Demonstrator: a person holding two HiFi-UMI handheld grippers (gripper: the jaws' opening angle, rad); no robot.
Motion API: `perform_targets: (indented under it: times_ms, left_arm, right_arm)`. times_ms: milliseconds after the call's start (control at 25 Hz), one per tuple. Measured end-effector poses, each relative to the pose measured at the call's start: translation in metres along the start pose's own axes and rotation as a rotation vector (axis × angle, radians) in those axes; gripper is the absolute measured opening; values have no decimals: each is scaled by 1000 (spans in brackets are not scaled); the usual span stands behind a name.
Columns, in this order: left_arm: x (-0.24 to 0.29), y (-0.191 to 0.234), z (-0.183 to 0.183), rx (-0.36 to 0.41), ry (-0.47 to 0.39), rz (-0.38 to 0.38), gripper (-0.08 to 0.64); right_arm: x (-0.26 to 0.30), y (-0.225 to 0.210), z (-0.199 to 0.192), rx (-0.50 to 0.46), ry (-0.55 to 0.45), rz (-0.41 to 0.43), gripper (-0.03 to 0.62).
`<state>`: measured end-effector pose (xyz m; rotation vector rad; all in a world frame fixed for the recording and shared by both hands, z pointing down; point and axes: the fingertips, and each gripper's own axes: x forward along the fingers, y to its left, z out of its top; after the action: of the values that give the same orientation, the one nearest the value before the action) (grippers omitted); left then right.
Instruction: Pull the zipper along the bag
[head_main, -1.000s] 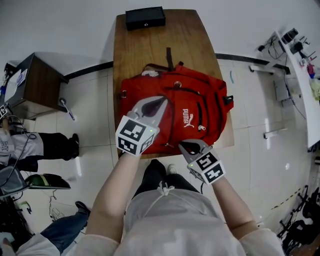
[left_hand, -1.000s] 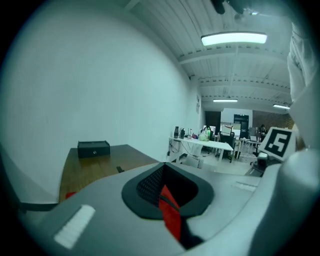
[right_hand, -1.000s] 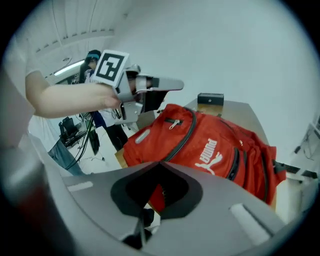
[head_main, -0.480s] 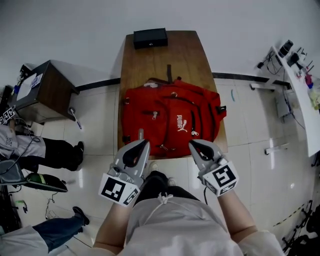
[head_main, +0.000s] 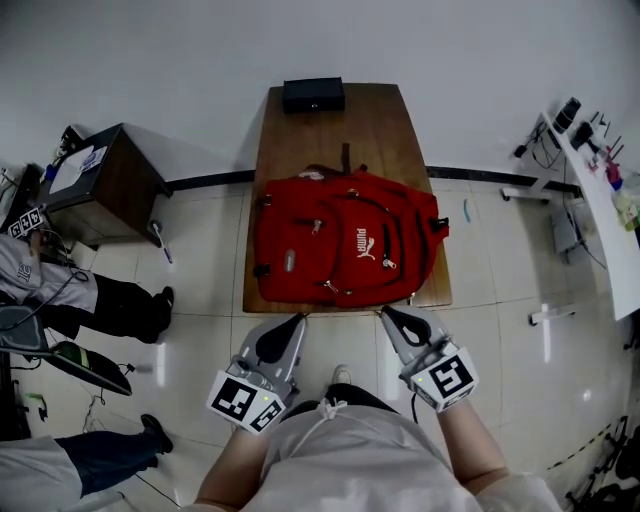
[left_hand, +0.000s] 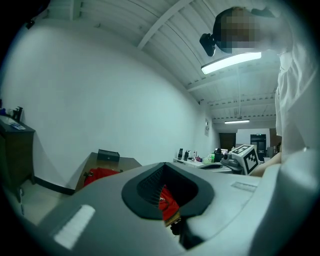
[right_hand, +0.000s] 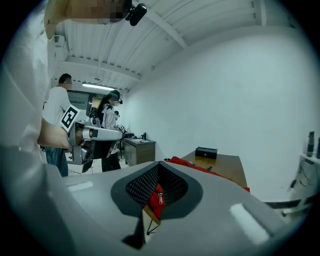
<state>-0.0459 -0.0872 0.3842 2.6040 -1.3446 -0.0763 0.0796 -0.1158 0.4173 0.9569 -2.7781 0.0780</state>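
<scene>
A red backpack (head_main: 345, 250) lies flat on the wooden table (head_main: 370, 120), front side up, with small metal zipper pulls (head_main: 288, 262) on its pockets. Both grippers hang off the table's near edge, close to the person's body, apart from the bag. My left gripper (head_main: 296, 320) is shut with nothing in it, just short of the bag's near left corner. My right gripper (head_main: 386, 313) is likewise shut and empty by the near right side. Through the hollow of the closed jaws, the backpack (left_hand: 167, 200) shows red in the left gripper view, and the backpack (right_hand: 156, 197) in the right gripper view.
A black box (head_main: 313, 95) sits at the table's far end. A dark wooden cabinet (head_main: 105, 180) stands to the left, with seated people's legs (head_main: 110, 295) near it. A white workbench (head_main: 600, 170) with small items runs along the right. White wall behind.
Both grippers have drawn back from the backpack toward the person's body; the left one was over the bag a second ago. The head view has pulled back too.
</scene>
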Motion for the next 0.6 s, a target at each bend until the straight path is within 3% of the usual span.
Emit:
perform_targets:
  times_ms: [200, 400, 600]
  left_arm:
    - [-44, -27, -10, -17, 8, -38, 6]
    - [-110, -48, -26, -54, 6, -40, 6]
    - [-180, -75, -24, -50, -11, -54, 6]
  right_arm:
    - [-22, 40, -9, 25, 6, -11, 8]
    - [-46, 107, -27, 36, 33, -27, 8]
    - [-75, 186, -23, -28, 5, -30, 8]
